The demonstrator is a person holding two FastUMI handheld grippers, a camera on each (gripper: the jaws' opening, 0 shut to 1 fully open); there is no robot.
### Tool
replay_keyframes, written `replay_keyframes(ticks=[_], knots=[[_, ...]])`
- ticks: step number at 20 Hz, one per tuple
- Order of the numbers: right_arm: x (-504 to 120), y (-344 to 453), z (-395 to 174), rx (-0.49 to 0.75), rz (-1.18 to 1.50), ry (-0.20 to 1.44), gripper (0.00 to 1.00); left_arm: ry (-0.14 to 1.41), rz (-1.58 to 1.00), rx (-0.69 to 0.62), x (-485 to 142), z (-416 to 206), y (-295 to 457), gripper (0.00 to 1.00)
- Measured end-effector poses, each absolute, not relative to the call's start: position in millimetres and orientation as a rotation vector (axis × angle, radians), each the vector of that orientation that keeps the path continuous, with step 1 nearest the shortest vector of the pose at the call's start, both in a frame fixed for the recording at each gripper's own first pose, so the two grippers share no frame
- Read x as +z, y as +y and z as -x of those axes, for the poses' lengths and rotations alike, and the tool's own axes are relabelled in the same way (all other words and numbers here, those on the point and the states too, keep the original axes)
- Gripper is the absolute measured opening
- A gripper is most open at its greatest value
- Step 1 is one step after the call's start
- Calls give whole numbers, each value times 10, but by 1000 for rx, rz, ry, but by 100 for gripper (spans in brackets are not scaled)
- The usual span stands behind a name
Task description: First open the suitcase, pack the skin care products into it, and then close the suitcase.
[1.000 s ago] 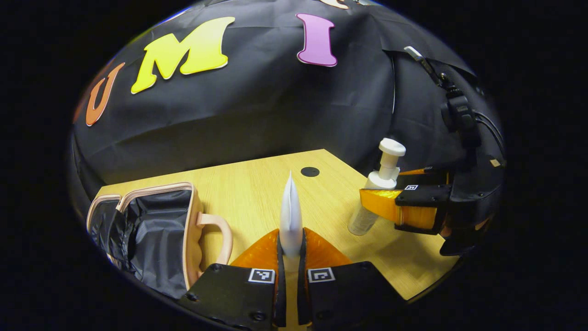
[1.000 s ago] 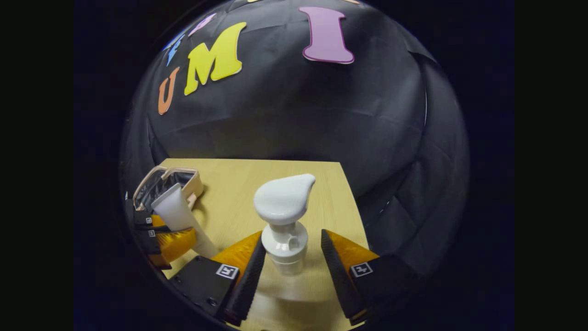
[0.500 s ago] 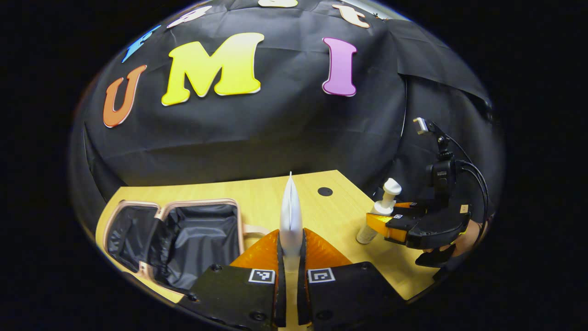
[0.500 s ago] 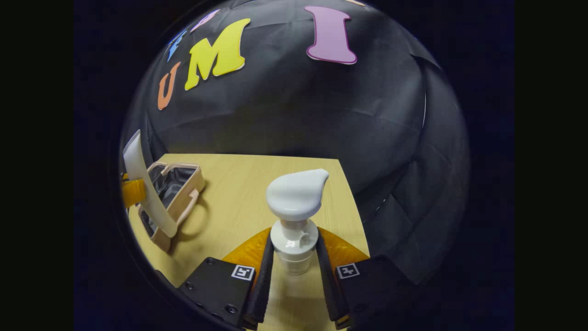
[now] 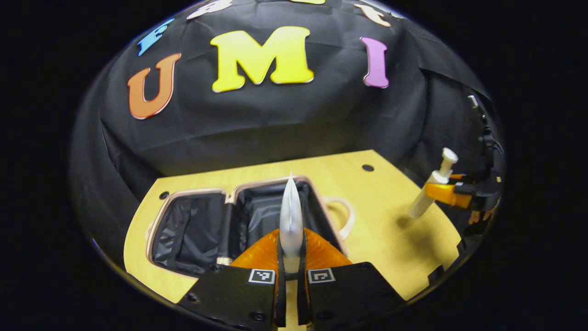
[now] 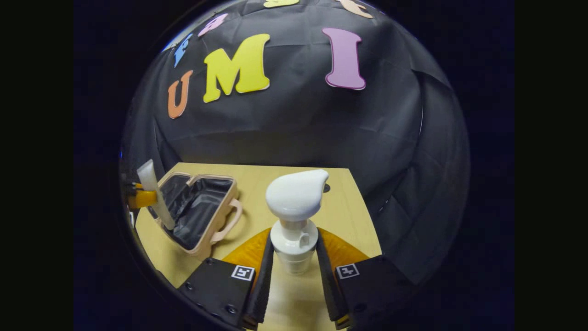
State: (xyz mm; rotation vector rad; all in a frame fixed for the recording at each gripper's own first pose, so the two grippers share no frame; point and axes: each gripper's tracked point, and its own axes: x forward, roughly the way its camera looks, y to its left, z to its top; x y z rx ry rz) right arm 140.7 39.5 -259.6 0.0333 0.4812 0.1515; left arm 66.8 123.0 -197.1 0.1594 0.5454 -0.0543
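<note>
Pink-rimmed suitcase (image 5: 239, 216) lies open on the wooden table (image 5: 386, 230), black lining showing. Above it the left gripper (image 5: 290, 257) pinches a white tube (image 5: 291, 216). Far right, the right gripper (image 6: 294, 271) clamps a white pump bottle (image 6: 294, 216) clear of the table.

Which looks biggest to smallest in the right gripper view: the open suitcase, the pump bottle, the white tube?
1. Suitcase.
2. Pump bottle, though it sits right at the camera in the right gripper, so it looks inflated.
3. White tube, held far off by the left gripper.
</note>
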Motion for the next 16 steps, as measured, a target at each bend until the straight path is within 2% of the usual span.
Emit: replay_keyframes(ticks=[5, 13, 16], knots=[[-2445, 711, -1080, 138, -74, 466, 47, 660, -131, -20, -2318, -697, 1689, 12], [-2414, 858, -896, 128, -66, 448, 47, 790, -167, -70, -2683, -923, 1659, 12], [-2480, 823, -882, 126, -76, 467, 47, 765, -200, -82, -2624, -1121, 1626, 12]])
